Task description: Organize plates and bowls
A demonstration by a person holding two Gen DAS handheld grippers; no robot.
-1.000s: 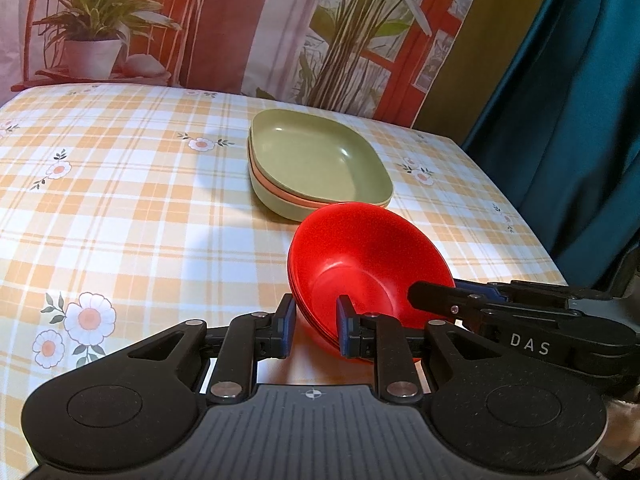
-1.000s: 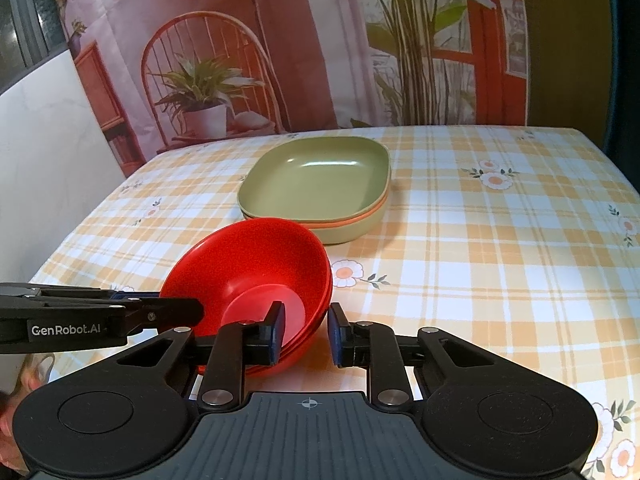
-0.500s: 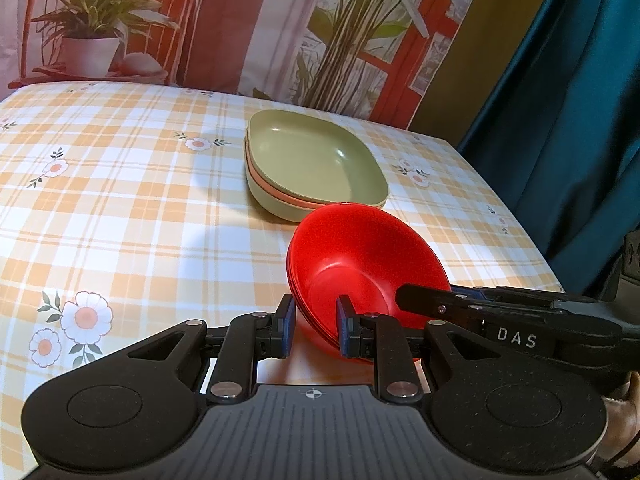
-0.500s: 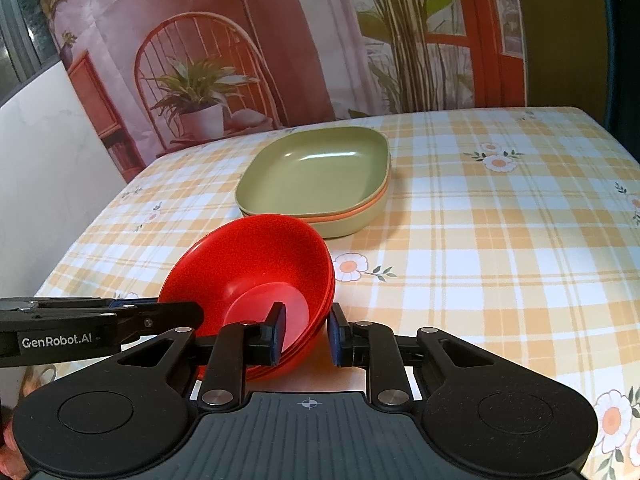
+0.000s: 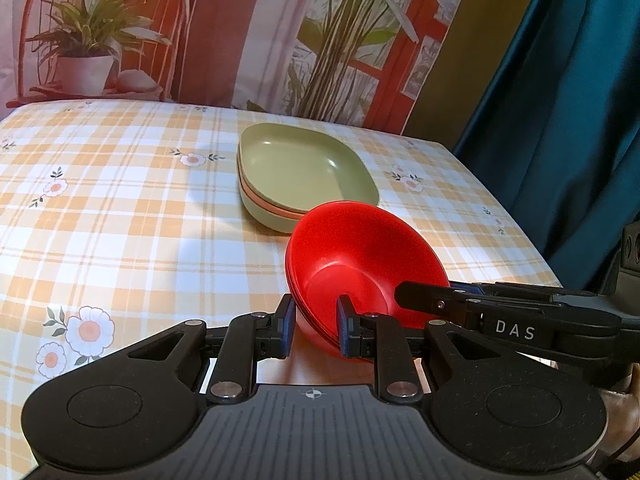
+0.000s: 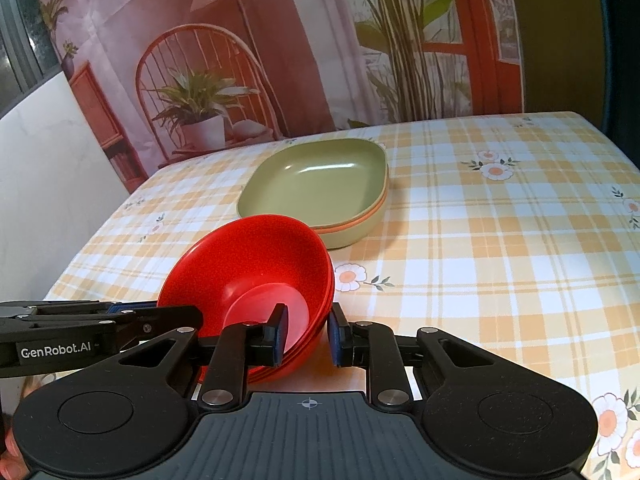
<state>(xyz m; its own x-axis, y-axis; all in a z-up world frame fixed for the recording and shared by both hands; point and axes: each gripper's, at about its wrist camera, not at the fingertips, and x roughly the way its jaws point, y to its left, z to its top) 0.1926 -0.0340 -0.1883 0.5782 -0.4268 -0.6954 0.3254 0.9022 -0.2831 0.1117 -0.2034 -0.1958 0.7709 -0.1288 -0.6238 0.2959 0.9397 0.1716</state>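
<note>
The left hand-held gripper and right hand-held gripper each clamp opposite rims of the red bowls, sharing the nested stack's weight. It hangs tilted just beside the green plates on the counter, probably for stacking.

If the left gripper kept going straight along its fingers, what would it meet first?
The left gripper is already clamped on the red bowls; beyond them, probably the stacked green plates, though depth is unclear.

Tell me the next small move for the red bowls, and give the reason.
Probably carry the red bowls a little forward and set them on the table beside the green plates. The left gripper and right gripper pinch opposite rims, with the stack tilted and short of the plates.
</note>
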